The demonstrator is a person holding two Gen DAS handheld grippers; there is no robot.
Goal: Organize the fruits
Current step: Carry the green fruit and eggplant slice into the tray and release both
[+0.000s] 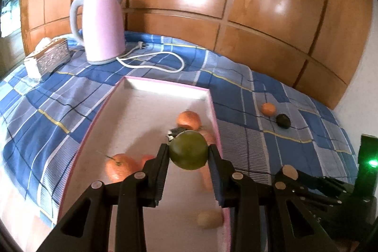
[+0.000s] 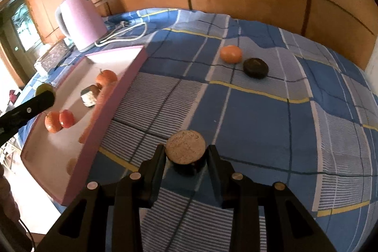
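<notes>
Left gripper (image 1: 189, 152) clamps a green fruit (image 1: 188, 150) over the pink tray (image 1: 165, 84), oranges (image 1: 189, 120) lying at 12 and 8 o'clock of it. Right gripper (image 2: 186, 152) grips a tan-topped round piece (image 2: 185, 145) above the checked cloth (image 2: 259, 122); an orange (image 2: 231, 53) lies toward 1 o'clock.

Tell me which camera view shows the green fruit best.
The left wrist view. There the green fruit sits large and centred, clamped in the left hand-held gripper above the pink tray. The right wrist view shows only a sliver of it at the far left, behind a gripper finger.
</notes>
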